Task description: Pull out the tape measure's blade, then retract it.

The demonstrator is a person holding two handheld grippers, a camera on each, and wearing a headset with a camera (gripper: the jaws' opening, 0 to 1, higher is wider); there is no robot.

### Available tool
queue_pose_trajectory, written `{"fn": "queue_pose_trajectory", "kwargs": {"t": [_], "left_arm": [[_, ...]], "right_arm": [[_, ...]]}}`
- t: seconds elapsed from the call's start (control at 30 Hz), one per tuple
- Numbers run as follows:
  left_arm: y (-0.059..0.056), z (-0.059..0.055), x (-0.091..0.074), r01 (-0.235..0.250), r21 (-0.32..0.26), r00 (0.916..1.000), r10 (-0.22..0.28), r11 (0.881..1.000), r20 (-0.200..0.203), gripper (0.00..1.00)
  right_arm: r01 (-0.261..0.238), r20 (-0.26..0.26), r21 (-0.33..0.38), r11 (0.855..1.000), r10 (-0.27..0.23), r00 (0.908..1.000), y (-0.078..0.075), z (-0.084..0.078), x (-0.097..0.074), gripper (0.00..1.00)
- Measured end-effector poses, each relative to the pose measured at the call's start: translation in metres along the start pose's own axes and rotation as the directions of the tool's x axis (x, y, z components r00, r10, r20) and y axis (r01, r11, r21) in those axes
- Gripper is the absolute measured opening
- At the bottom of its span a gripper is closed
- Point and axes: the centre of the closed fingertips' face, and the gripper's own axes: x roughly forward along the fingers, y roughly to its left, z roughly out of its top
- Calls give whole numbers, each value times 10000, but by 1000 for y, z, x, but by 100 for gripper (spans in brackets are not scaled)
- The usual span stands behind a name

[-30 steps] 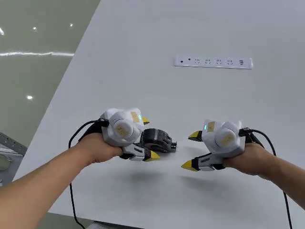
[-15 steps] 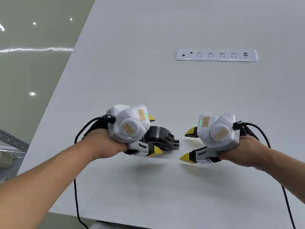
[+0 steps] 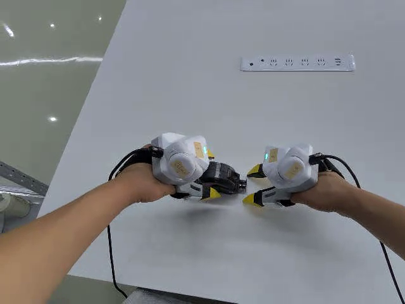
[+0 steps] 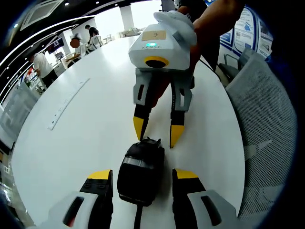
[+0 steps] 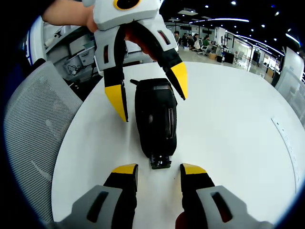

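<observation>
A black tape measure (image 3: 224,174) sits between the jaws of my left gripper (image 3: 212,174), just above the white table (image 3: 190,82), with the gripper shut on its case. In the left gripper view the case (image 4: 140,167) runs forward between the yellow-tipped fingers (image 4: 100,175). My right gripper (image 3: 252,185) faces it from the right, open. The right gripper view shows the case (image 5: 155,114) with its blade hook (image 5: 161,162) just ahead of the open gripper (image 5: 159,171). No blade is drawn out.
A white power strip (image 3: 297,63) lies further back on the table. The table's left edge (image 3: 82,120) drops to a shiny floor. A grey mesh chair (image 4: 267,119) stands beside the table, and people stand far off in the room.
The right gripper has moved left toward the tape measure, and the gap between the two grippers has narrowed. The left gripper still holds the case.
</observation>
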Motion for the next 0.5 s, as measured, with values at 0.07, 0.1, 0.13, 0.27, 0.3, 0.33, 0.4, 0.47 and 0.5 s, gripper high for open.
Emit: {"fn": "queue_pose_trajectory", "kwargs": {"t": [0.07,0.1,0.13,0.27,0.3,0.33,0.4,0.47,0.5], "left_arm": [[0,0,0,35,71,10000,-34,10000,-25,45],[0,0,0,56,81,10000,-56,10000,-12,44],[0,0,1,81,106,10000,-81,9999,-14,43],[2,0,1,100,274,9999,-97,9996,-109,40],[2,0,2,116,320,9999,-112,9994,-127,40],[2,0,2,151,383,9998,-145,9992,-159,39],[2,0,3,218,490,9996,-208,9986,-214,38],[0,0,3,297,578,9992,-282,9979,-267,38],[0,1,4,334,606,9991,-319,9976,-267,37]], "right_arm": [[-16,45,-68,10000,16,10000,1,1,2,32],[-16,87,-107,9999,17,10000,0,2,2,31],[-12,107,-94,10000,13,9999,-1,3,2,30],[0,175,-173,9998,3,9998,-2,4,4,26],[0,194,-173,9999,3,9998,-2,4,4,25],[-9,218,-195,9998,14,9998,-2,5,4,24],[59,201,-258,9996,-54,9998,-3,4,4,21],[81,203,-242,9997,-76,9998,-5,4,4,20],[50,206,-233,9997,-45,9998,-4,4,4,19]]}}
